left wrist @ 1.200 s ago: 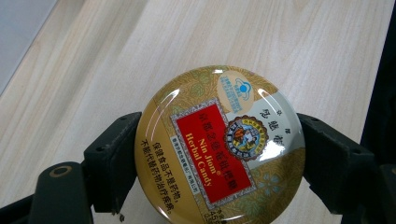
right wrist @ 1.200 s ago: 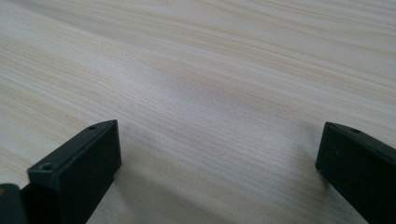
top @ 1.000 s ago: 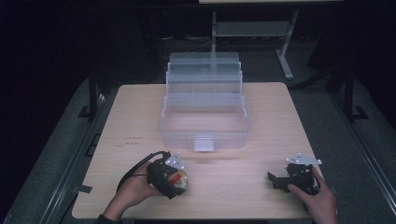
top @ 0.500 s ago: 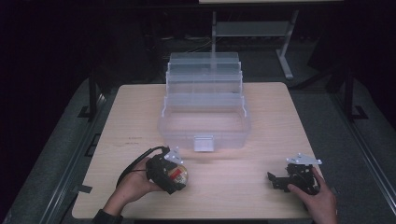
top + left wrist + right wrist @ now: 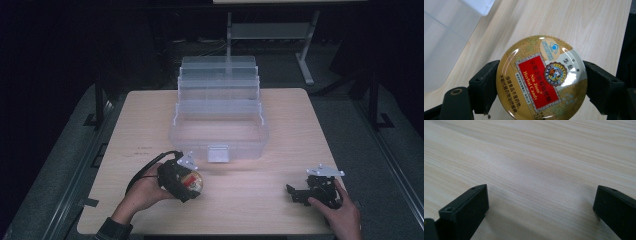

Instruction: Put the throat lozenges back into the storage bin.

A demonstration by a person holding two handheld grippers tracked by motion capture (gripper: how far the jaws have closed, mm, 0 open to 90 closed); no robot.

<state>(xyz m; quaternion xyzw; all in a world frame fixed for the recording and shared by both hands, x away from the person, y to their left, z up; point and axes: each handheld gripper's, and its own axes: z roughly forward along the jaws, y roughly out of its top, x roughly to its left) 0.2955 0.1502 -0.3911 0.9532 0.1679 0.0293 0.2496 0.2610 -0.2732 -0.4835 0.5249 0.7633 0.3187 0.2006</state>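
A round gold candy tin (image 5: 541, 77) with a red label sits clamped between the two black jaws of my left gripper (image 5: 192, 184), held just above the table near its front left; the tin (image 5: 192, 183) faces up. A clear plastic tiered box (image 5: 219, 131) stands open in the table's middle, its white latch (image 5: 218, 154) facing me. My right gripper (image 5: 295, 192) rests low at the front right, jaws wide apart over bare wood (image 5: 536, 182), nothing between them.
The light wooden table (image 5: 290, 125) has free room on both sides of the box. A corner of the clear box (image 5: 446, 45) lies close to the tin's left in the left gripper view. Dark floor and a metal stand (image 5: 305, 60) lie beyond.
My left gripper with the tin has shifted slightly left and back toward me. The right gripper has stayed put.
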